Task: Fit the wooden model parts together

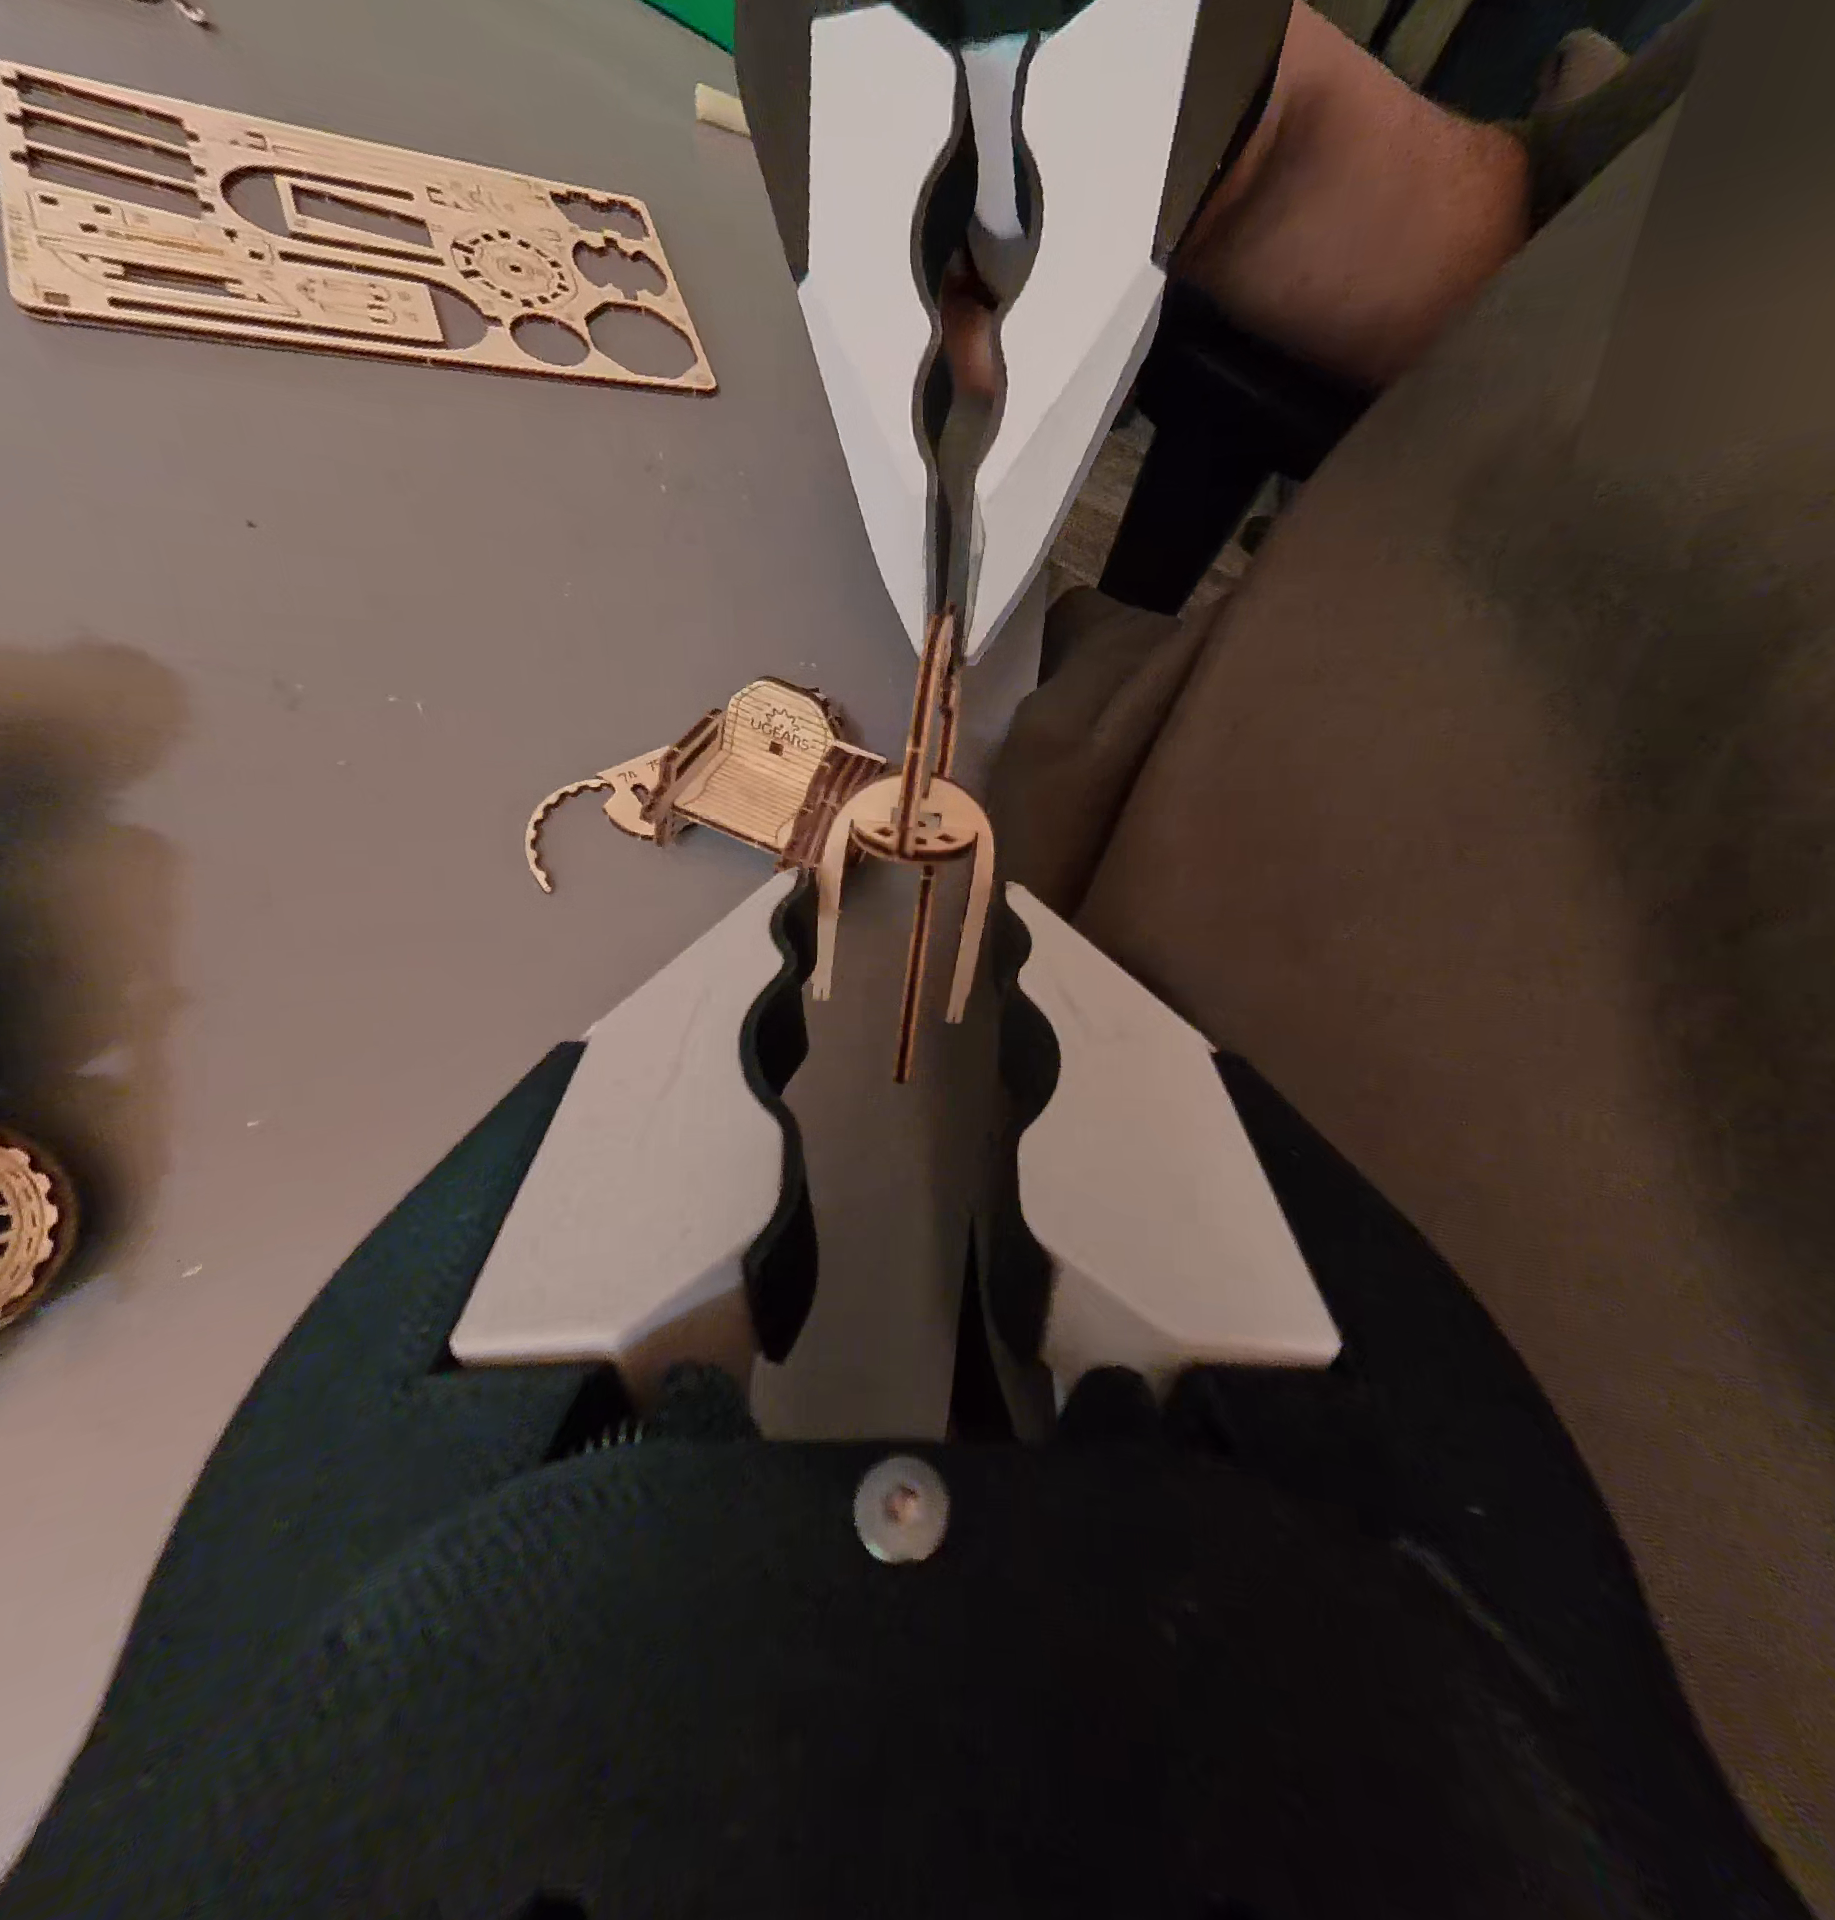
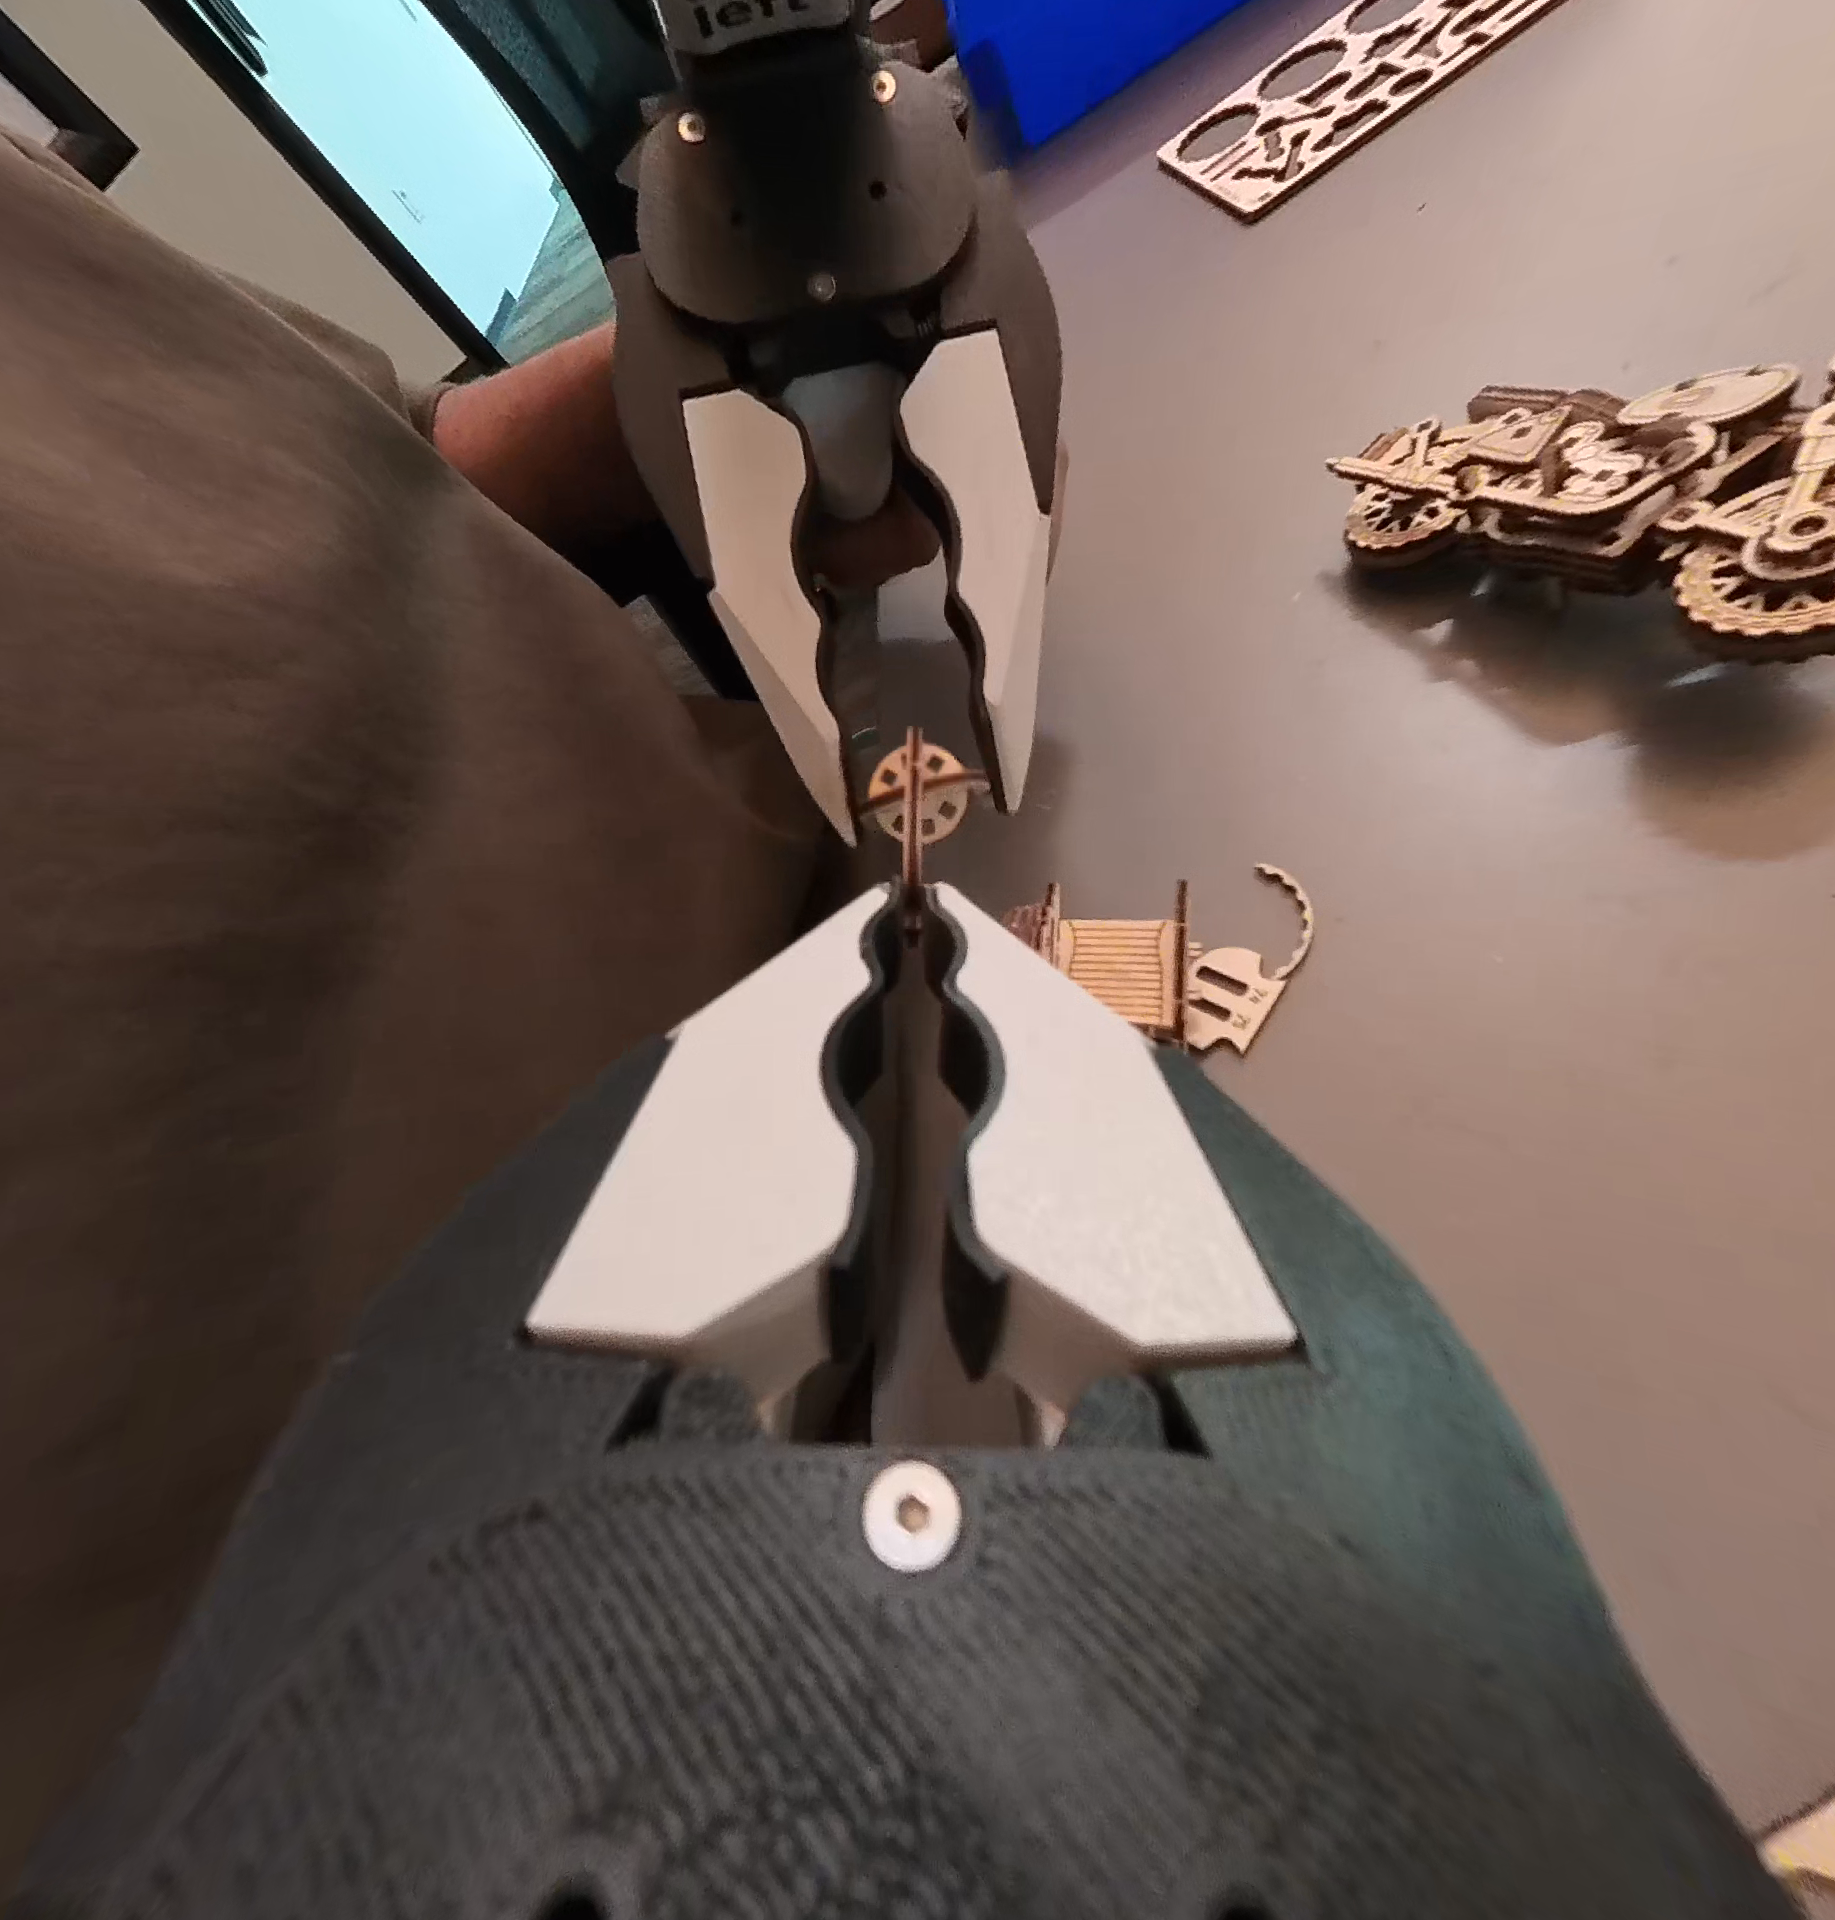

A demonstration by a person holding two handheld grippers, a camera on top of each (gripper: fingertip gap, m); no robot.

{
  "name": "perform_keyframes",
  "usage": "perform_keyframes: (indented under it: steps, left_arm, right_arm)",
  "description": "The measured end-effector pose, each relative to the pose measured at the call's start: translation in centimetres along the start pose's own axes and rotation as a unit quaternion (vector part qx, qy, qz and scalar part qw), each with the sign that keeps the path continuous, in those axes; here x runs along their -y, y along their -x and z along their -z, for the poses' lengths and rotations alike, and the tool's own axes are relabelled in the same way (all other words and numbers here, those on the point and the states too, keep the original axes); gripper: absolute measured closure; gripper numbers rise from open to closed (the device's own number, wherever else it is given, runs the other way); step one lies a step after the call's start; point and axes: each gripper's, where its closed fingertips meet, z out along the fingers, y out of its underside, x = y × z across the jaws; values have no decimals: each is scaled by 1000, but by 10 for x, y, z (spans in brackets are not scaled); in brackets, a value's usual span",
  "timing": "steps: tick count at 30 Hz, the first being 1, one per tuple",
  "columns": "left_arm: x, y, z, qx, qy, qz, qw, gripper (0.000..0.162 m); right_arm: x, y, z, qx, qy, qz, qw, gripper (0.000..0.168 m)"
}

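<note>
Left gripper (image 1: 897,894) clamps the legged wooden disc (image 1: 911,821) above the worktop (image 1: 373,520), steadying its slots; right gripper (image 2: 908,891), closed on a thin wooden strip (image 1: 934,707), aligns it edge-on for insertion.

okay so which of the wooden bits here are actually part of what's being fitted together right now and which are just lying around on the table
In the job:
- left gripper, shut on the disc piece with curved legs
- right gripper, shut on the thin flat strip entering the disc

Lying about:
- small wooden seat
- punched-out parts sheet
- built wooden motorcycle model
</note>
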Motion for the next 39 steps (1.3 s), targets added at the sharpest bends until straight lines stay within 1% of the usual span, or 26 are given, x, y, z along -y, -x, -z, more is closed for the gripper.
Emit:
perform_keyframes:
  steps: [5,13,18,31,36,39]
  left_arm:
    - [-3,4,0,4,6,8,1000,131]
    - [-10,3,-8,16,41,-6,999,131]
    - [-11,-1,-12,12,50,-10,999,131]
    - [-8,-5,-14,4,47,-10,999,131]
    - [-3,-5,-9,-7,26,6,1000,131]
    - [-6,-4,-9,-3,35,3,999,131]
  right_arm:
    - [3,-1,3,-3,-5,1,1000,167]
    - [-9,0,-8,-32,48,40,998,167]
    - [-10,1,-11,-42,60,57,996,167]
    - [-14,4,-15,-36,69,60,995,167]
    - [-15,2,-14,-37,70,54,995,167]
    - [-15,3,-14,-32,67,50,996,167]
